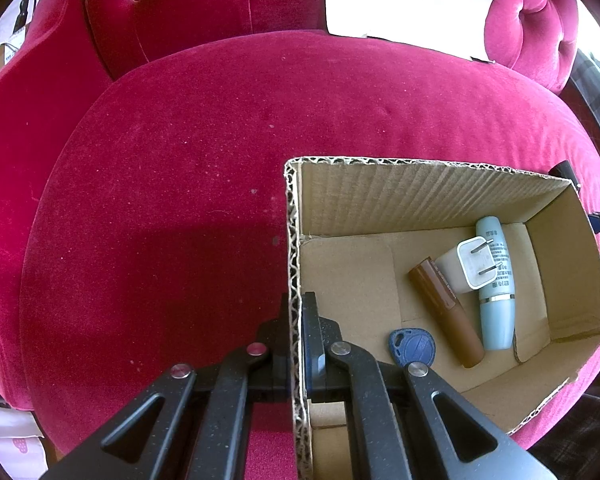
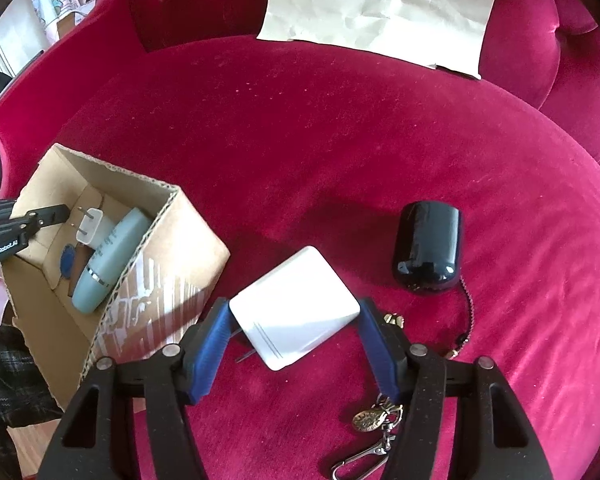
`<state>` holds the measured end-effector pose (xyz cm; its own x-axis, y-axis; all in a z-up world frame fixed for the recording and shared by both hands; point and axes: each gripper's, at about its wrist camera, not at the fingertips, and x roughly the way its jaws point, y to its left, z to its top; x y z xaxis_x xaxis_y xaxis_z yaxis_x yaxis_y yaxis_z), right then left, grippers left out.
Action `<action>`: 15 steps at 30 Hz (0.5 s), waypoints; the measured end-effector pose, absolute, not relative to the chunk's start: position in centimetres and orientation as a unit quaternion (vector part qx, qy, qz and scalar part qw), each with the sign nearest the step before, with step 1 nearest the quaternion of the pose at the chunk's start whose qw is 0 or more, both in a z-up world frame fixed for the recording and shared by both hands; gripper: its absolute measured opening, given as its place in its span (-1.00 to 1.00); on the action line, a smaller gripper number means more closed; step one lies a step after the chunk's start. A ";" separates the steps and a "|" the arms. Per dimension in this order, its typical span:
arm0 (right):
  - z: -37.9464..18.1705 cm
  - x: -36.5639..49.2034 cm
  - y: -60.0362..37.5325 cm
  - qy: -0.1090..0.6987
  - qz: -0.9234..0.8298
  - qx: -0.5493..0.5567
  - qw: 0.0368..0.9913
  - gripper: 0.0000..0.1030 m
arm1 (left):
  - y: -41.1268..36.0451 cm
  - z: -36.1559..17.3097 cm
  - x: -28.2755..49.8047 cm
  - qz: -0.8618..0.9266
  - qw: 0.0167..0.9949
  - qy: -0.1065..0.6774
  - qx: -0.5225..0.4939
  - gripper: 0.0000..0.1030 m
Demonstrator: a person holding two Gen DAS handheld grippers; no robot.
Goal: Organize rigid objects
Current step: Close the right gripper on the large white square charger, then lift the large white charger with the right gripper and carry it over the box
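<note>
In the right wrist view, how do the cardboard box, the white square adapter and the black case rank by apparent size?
1. cardboard box, clearly the largest.
2. white square adapter, between the right gripper fingers.
3. black case.
The last two look close, and the adapter is nearer the camera, so their order is unsure.
</note>
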<state>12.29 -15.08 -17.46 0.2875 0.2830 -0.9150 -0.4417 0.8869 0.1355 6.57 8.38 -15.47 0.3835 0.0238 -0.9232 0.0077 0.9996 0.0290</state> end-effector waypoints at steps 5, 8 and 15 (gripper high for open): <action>-17.0 12.2 -14.8 0.551 0.218 -0.070 0.802 0.29 | 8.3 -15.4 6.5 0.006 0.832 0.554 0.016 -0.94; -16.4 12.1 -14.6 0.549 0.216 -0.068 0.804 0.29 | 8.3 -15.3 6.6 0.007 0.832 0.555 0.014 -0.94; -14.9 11.3 -15.4 0.548 0.201 -0.071 0.809 0.29 | 8.3 -15.3 6.6 0.008 0.832 0.554 0.015 -0.94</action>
